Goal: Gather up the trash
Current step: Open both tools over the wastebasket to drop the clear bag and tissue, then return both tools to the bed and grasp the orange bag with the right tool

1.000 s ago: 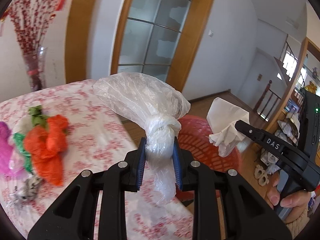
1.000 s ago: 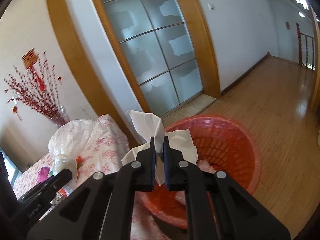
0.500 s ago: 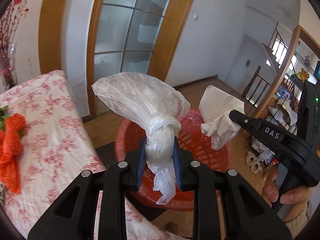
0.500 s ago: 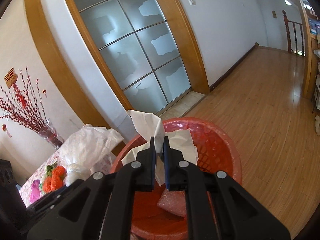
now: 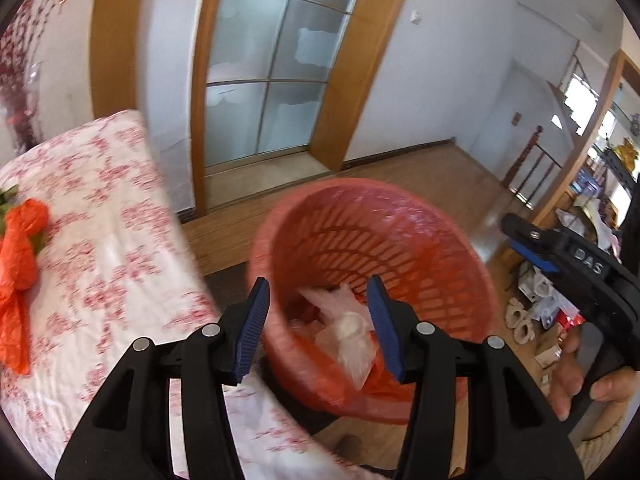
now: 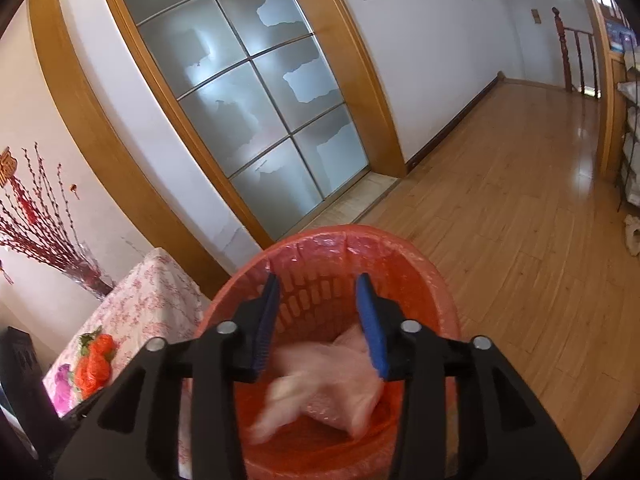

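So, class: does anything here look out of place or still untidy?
Yes. An orange plastic bag still lies crumpled on the floral tablecloth rather than in the red basket, where clear bags already sit.

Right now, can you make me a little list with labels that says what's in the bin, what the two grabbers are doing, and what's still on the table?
bin: round red plastic mesh basket on the wooden floor beside the table
in bin: clear knotted plastic bag; blurred pale trash
left gripper: above the bin, jaws have just been opening, nothing between them
right gripper: above the bin, jaws have just been opening, nothing between them
table: white cloth with red flowers
left on table: crumpled orange plastic bag; purple scrap
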Motion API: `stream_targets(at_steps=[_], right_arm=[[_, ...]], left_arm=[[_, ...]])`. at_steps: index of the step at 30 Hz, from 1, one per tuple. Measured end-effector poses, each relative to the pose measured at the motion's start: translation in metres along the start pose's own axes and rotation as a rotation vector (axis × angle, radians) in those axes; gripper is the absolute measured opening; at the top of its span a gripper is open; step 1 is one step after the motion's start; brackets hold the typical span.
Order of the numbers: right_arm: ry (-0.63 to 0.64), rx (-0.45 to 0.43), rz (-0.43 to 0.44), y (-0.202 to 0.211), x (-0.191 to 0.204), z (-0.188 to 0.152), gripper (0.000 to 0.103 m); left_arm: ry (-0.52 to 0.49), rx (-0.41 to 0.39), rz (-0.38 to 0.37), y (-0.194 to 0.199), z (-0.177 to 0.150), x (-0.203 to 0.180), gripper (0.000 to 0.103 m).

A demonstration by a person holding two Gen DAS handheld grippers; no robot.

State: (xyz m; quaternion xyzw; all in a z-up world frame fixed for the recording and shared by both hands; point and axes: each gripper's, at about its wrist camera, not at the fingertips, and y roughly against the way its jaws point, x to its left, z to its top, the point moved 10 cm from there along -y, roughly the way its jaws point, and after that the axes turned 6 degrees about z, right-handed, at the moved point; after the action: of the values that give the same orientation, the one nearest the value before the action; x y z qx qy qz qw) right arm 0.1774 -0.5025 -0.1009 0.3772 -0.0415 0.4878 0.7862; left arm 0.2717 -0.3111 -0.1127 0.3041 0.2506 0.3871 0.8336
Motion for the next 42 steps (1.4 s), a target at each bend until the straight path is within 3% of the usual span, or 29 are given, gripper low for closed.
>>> stream_targets(at_steps=[5,14,27,42], right_arm=[[0.062,-0.011,-0.057,0.006,0.001,-0.006,0.055],[0.160,0.009,-0.063,0.011,0.041,-0.023,0.056],[0.321,0.072,0.052,0.014,0.147,-0.066,0.056],[0.448,0.216,0.193,-0.020,0.275,-0.146,0.056]], left_arm=[[0.029,-0.018,0.088,0.018,-0.007,0.037,0.058],[0.082,-0.064,0.212,0.061,-0.016,0.105,0.059],[0.218,-0.116,0.373,0.130,-0.048,0.216,0.060],[0.350,-0.143,0.548,0.188,-0.088,0.330,0.070]])
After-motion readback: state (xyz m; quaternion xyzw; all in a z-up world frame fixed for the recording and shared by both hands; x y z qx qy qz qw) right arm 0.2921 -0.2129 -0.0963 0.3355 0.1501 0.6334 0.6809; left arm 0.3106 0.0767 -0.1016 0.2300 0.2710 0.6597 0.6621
